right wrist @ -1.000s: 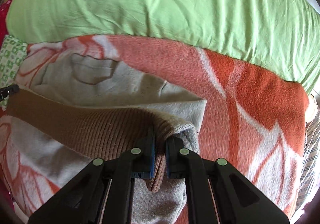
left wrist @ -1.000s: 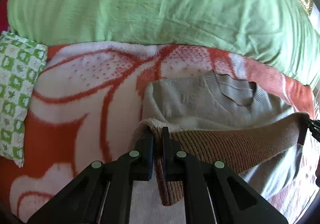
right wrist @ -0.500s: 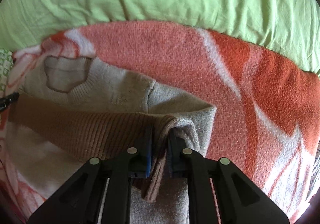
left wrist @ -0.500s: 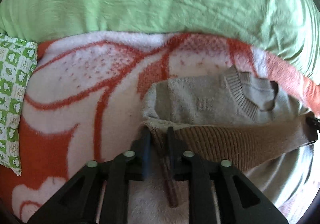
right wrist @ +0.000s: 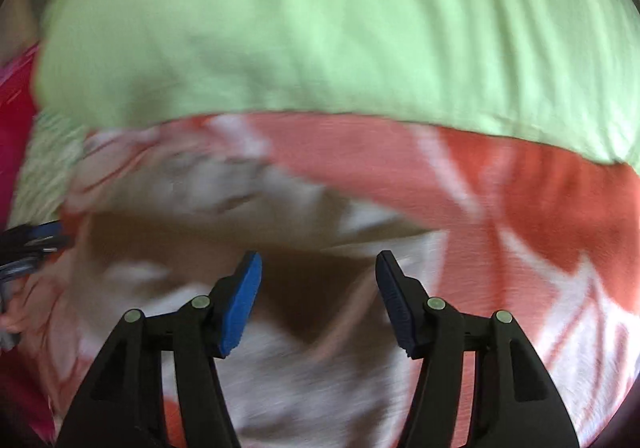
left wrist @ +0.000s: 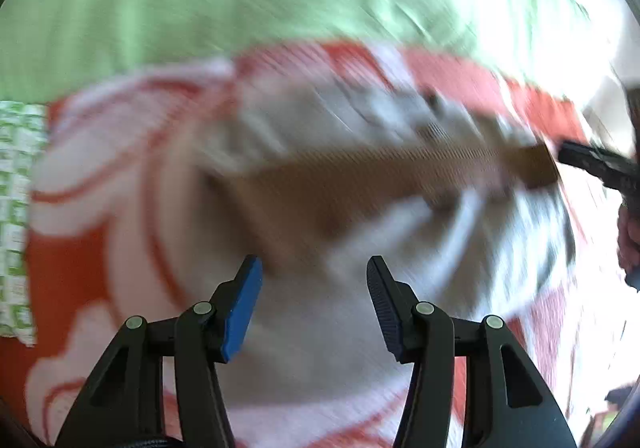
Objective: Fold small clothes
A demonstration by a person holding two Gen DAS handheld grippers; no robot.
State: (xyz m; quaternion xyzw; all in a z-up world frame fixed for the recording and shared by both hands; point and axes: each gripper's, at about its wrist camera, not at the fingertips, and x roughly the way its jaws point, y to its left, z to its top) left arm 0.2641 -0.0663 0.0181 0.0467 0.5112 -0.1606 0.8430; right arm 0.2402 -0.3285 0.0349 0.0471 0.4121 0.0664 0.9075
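Note:
A small grey sweater point(left wrist: 320, 120) with a brown ribbed hem band point(left wrist: 380, 172) lies folded on an orange and white blanket point(left wrist: 92, 264). Both views are motion-blurred. My left gripper point(left wrist: 312, 280) is open and empty, just in front of the band's left end. My right gripper point(right wrist: 318, 276) is open and empty over the band's right end point(right wrist: 312, 288); the sweater point(right wrist: 224, 192) lies beyond it. The right gripper also shows at the right edge of the left wrist view point(left wrist: 596, 164), and the left gripper at the left edge of the right wrist view point(right wrist: 28, 244).
A big light green pillow point(left wrist: 280, 0) lies along the far side of the blanket, also in the right wrist view point(right wrist: 340, 28). A green and white patterned cushion point(left wrist: 16, 216) sits at the left edge. A pink cloth point(right wrist: 16, 108) shows at far left.
Both grippers have opened and let go of the brown hem band, which now lies on the sweater. Both have pulled back a little, and the views are blurred by the motion.

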